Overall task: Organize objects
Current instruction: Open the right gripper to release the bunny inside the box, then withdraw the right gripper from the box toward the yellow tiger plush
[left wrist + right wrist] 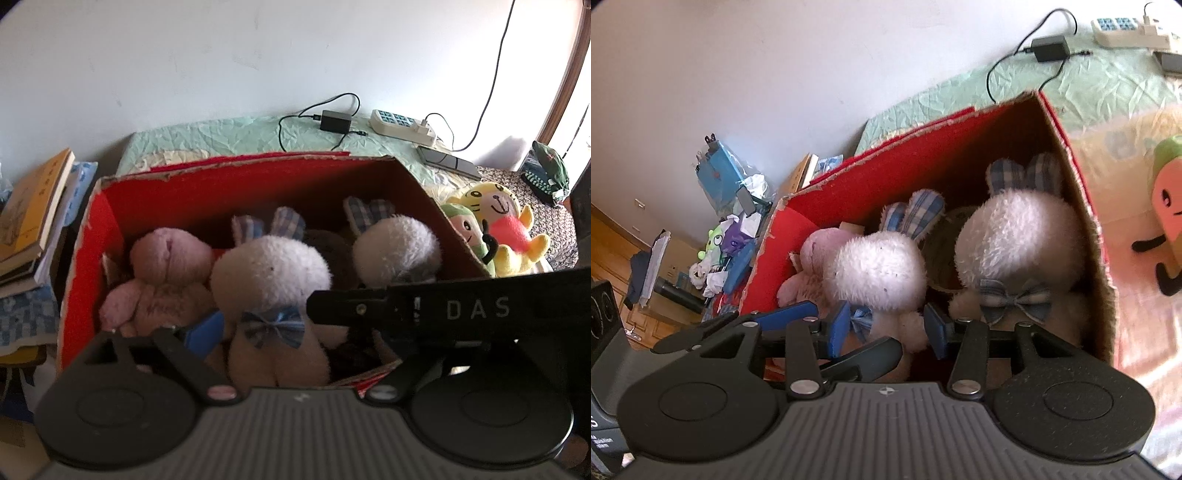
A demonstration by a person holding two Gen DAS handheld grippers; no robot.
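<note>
A red cardboard box holds a pink plush and two white plush bunnies with plaid ears. The left bunny sits between the open fingers of both grippers. My right gripper is open around its lower body, blue pads apart. My left gripper is open at the same bunny; the right gripper's black body covers its right finger. The second bunny sits at the box's right.
A yellow plush and a green-capped plush lie on the bed right of the box. A power strip, an adapter and a phone lie behind. Books are stacked left.
</note>
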